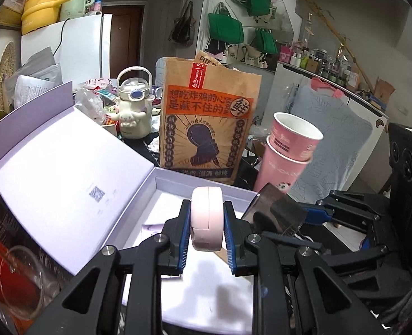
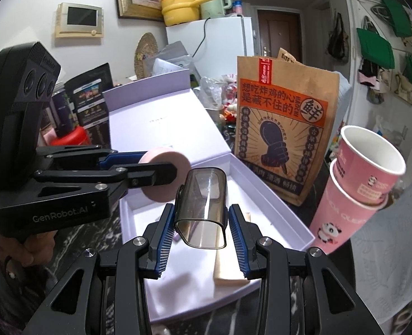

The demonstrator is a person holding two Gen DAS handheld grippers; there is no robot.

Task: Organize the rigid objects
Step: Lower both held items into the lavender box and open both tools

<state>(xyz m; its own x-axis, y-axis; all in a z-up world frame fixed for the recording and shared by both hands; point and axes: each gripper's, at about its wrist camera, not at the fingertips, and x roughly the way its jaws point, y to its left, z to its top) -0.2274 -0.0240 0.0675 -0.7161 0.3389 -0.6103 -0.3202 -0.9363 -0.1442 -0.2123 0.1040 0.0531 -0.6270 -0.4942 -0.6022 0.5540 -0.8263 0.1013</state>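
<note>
The left gripper [image 1: 207,220] was clamped on a round pink compact case [image 1: 206,217], gripped on its flat faces and held on edge above the open white gift box [image 1: 206,188], whose lid [image 1: 66,167] lay folded back to the left. The right gripper [image 2: 200,223] pinched a smoky transparent cap [image 2: 203,206] by its sides, likewise over the box interior and just beside the compact. Behind the box stood a printed brown paper bag [image 2: 284,128], with two stacked pink paper cups [image 2: 356,192] to its right.
</note>
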